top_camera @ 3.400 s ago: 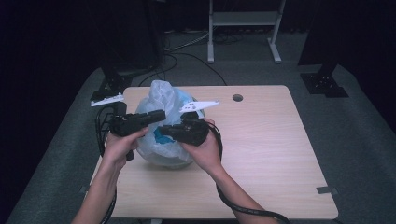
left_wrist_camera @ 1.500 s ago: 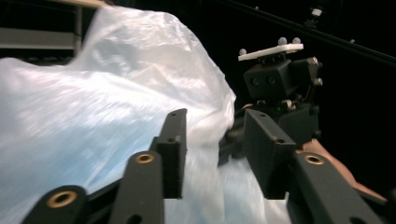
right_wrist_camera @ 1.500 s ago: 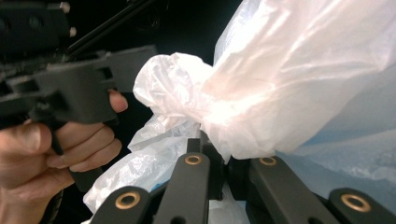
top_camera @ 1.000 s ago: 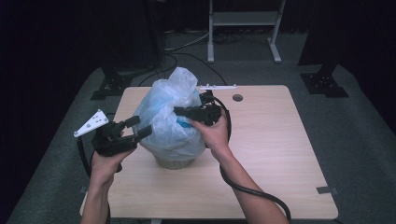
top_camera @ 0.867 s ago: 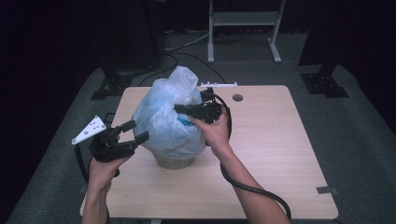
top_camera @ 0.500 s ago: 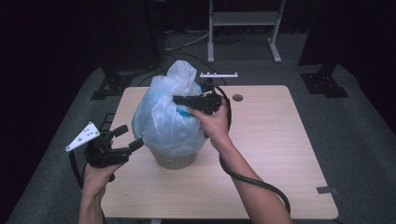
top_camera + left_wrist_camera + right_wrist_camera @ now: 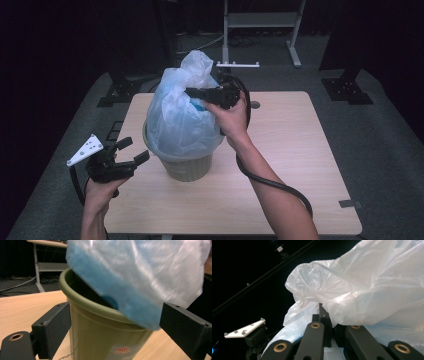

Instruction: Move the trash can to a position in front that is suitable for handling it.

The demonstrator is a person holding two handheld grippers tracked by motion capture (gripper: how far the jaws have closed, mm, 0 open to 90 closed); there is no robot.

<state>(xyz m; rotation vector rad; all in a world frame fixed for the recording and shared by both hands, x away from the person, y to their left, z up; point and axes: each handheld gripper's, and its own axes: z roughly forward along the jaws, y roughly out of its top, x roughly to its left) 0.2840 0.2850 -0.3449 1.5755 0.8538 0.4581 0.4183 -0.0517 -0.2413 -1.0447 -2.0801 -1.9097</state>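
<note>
Two ways to lose this lift: thin film slipping out of the pinch, or the bin coming up with the bag.

Grips a fold high on the pale blue plastic bag [image 7: 177, 117] with the right gripper [image 7: 193, 92], jaws squeezed tight on the thin film. Carries nothing in the left gripper [image 7: 133, 150], jaws just opened wide and standing empty near the left side of the green bin [image 7: 190, 169], not touching it. Finds the bag bulging over the rim, lower part down inside the bin, near the middle of the wooden table [image 7: 300, 160]. Could tear or slide free from so small a bite if pulled sharply. Could drag the unsteadied bin upward, or tip it, if the bulge catches on the rim. Calls for a slow, straight pull and a hold on the bin wall.
</note>
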